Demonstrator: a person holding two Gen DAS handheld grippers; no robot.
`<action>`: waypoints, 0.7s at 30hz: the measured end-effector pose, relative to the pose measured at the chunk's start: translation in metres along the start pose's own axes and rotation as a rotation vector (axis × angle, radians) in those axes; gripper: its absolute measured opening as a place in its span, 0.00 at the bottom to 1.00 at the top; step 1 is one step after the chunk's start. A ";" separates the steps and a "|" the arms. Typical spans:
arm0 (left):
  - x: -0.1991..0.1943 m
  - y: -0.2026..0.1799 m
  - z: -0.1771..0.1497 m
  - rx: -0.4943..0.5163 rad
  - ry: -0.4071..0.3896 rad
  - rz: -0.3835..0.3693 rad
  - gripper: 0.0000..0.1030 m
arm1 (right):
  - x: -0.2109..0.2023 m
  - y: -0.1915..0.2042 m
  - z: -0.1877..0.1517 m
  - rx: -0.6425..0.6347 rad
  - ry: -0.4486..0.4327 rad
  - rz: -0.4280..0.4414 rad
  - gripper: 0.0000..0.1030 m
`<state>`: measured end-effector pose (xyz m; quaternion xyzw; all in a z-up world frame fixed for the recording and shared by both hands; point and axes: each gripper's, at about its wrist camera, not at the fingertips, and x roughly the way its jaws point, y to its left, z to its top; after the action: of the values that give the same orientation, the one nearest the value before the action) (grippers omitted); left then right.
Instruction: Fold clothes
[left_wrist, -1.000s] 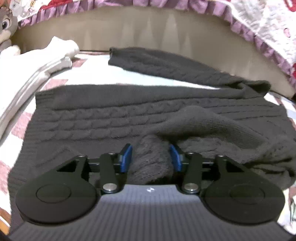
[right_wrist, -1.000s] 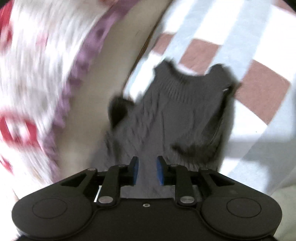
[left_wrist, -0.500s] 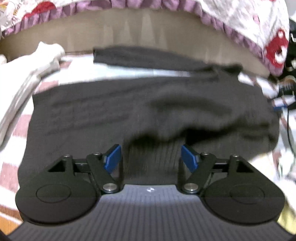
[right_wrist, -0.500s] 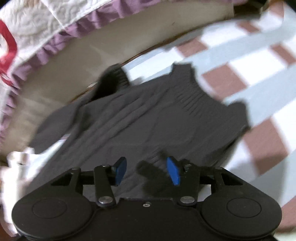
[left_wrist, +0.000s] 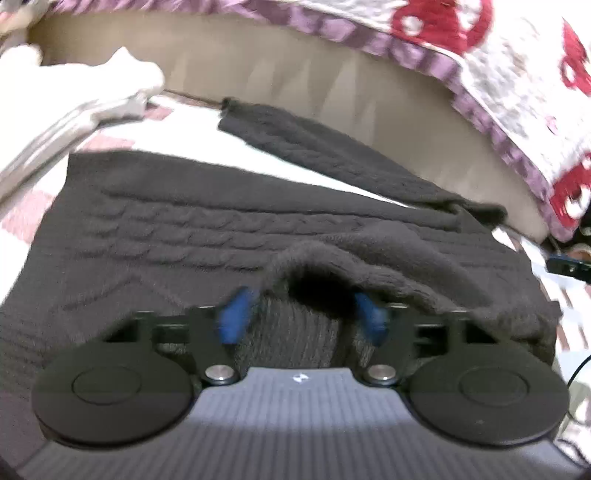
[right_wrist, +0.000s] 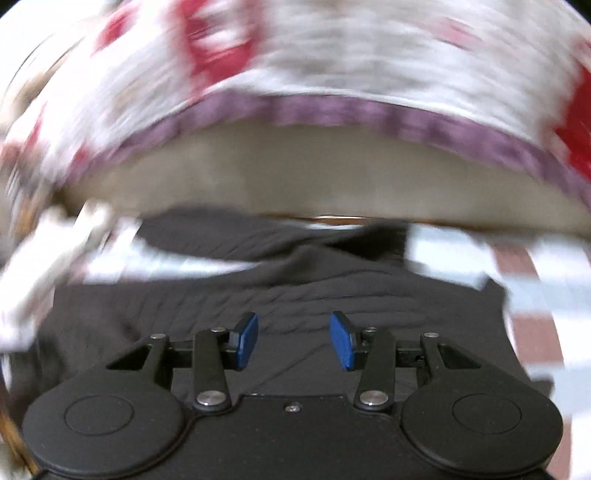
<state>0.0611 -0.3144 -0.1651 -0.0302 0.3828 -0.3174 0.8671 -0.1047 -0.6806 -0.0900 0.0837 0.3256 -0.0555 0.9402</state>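
Left wrist view: left gripper (left_wrist: 303, 317) jaws just been closing round the sweater (left_wrist: 177, 229) cuff fold bunched between its tips, prob re-gripping; right gripper (right_wrist: 293, 339) hanging open, empty, above sweater body after swinging round

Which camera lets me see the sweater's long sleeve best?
The left wrist view. There the sleeve stretches out sharp across the checked cover, cable pattern and cuff clear, above the sweater. The right wrist view is smeared by blur: the sleeve is only a dark band behind the sweater's body.
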 end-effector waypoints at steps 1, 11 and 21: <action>0.000 -0.004 0.001 0.047 0.003 0.004 0.13 | 0.002 0.015 -0.002 -0.077 0.017 0.038 0.48; -0.057 -0.049 0.018 0.209 -0.177 0.089 0.08 | 0.006 0.069 -0.016 -0.366 0.128 0.134 0.57; -0.104 -0.071 0.066 0.149 -0.291 0.093 0.25 | 0.042 0.040 -0.014 -0.246 0.235 0.065 0.20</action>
<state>0.0157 -0.3241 -0.0305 0.0065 0.2294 -0.2969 0.9269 -0.0738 -0.6408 -0.1218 -0.0154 0.4348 0.0254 0.9000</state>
